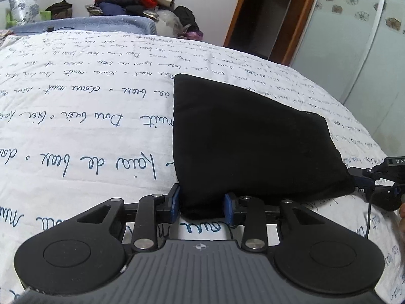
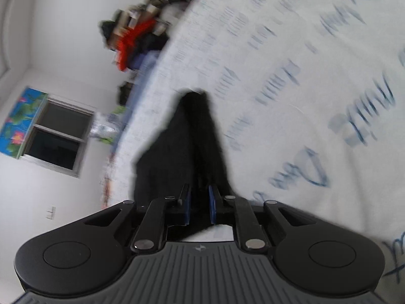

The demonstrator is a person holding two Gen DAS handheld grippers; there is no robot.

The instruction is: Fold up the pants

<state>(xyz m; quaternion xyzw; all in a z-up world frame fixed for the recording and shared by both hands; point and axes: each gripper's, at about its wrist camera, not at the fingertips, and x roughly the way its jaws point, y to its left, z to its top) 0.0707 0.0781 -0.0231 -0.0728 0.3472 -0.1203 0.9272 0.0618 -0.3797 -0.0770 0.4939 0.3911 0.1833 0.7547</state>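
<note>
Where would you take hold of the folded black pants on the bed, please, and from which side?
Grip the black pants at the thick near corners, coming in low from the near edge of the bed. The bundle lies flat, so only its edges give the pads something to pinch. The left gripper straddles one corner; the right gripper is shut on another.

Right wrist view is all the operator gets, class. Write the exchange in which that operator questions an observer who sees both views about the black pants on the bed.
Operator: My right gripper is shut on the pants, but everything is blurred. Where is the left gripper?
Observer: The left gripper has the pants' near corner between its blue pads.
Operator: How do the pants lie?
Observer: They are folded into one flat, four-sided shape on the bed.
</note>
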